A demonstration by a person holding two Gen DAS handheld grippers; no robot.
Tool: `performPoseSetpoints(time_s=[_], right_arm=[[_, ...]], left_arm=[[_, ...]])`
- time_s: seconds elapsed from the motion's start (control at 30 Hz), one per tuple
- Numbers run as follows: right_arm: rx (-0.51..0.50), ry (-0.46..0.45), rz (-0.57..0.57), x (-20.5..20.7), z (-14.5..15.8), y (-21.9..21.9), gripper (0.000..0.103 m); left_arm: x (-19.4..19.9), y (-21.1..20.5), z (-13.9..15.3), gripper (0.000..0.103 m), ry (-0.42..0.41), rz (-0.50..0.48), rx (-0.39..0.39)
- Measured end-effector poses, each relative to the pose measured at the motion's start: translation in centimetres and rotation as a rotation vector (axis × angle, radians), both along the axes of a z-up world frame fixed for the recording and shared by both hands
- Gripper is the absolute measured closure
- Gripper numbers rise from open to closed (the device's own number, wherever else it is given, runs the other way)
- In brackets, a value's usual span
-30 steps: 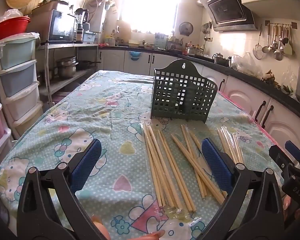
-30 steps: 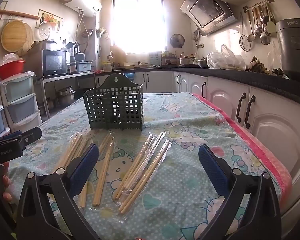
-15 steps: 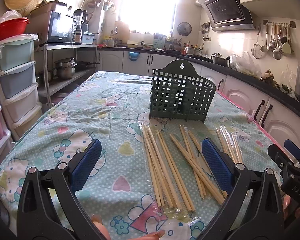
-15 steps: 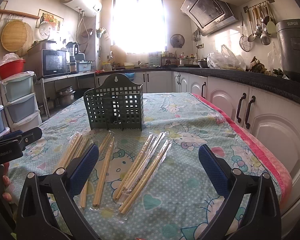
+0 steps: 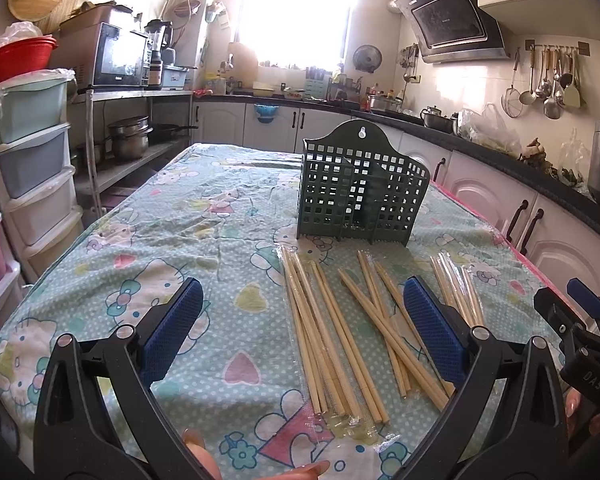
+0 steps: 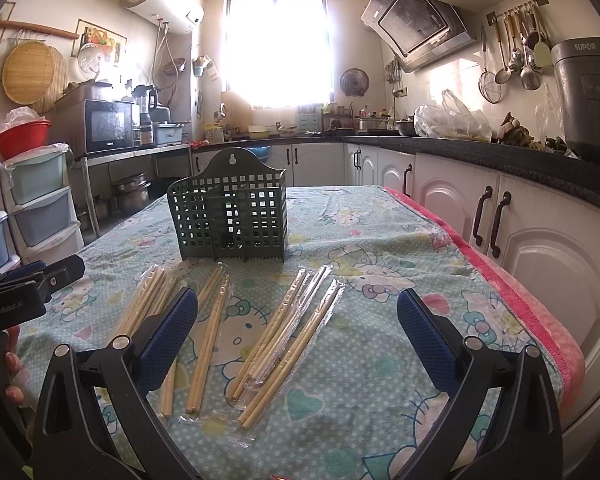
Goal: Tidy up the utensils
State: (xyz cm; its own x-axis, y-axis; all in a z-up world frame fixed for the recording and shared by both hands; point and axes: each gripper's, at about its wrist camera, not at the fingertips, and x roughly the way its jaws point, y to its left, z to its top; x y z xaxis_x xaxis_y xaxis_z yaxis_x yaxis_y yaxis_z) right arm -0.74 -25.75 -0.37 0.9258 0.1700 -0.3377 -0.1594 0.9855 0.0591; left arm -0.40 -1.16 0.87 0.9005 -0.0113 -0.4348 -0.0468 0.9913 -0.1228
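A dark green slotted utensil holder (image 5: 360, 190) stands upright mid-table; it also shows in the right wrist view (image 6: 230, 216). Several wooden chopsticks in clear wrappers lie on the patterned tablecloth in front of it: one bundle (image 5: 320, 328), loose crossed ones (image 5: 384, 320), and a wrapped group (image 6: 292, 332) further right. My left gripper (image 5: 300, 336) is open and empty above the near bundle. My right gripper (image 6: 298, 340) is open and empty above the wrapped group. The right gripper's body shows in the left wrist view (image 5: 580, 340).
The table (image 5: 160, 240) has a pink edge (image 6: 520, 300) on the right, close to white cabinets (image 6: 540, 248). Plastic drawer units (image 5: 28, 168) stand left of the table. A metal shelf with pots (image 5: 128, 140) is behind them.
The left wrist view has tilted up slightly, so the holder and chopsticks sit a little lower and more level. The right gripper has not moved. Both stay open.
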Motion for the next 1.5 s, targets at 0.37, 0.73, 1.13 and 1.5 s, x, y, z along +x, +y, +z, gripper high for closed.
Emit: performPoseSetpoints(time_s=[0.37, 0.73, 1.13, 1.5], right_arm=[[-0.001, 0.000, 0.000, 0.0, 0.0, 0.0, 0.006], [-0.001, 0.000, 0.004, 0.0, 0.0, 0.1, 0.006], [-0.017, 0.005, 0.035, 0.5, 0.1, 0.8, 0.006], [-0.025, 0.049, 0.099, 2.3, 0.2, 1.8, 0.006]], left_arm=[[-0.2, 0.1, -0.2, 0.010, -0.002, 0.001, -0.001], [-0.2, 0.1, -0.1, 0.010, -0.007, 0.006, -0.001], [-0.2, 1.3, -0.2, 0.010, -0.008, 0.027, -0.012], [0.7, 3.5, -0.7, 0.010, 0.042, 0.061, -0.051]])
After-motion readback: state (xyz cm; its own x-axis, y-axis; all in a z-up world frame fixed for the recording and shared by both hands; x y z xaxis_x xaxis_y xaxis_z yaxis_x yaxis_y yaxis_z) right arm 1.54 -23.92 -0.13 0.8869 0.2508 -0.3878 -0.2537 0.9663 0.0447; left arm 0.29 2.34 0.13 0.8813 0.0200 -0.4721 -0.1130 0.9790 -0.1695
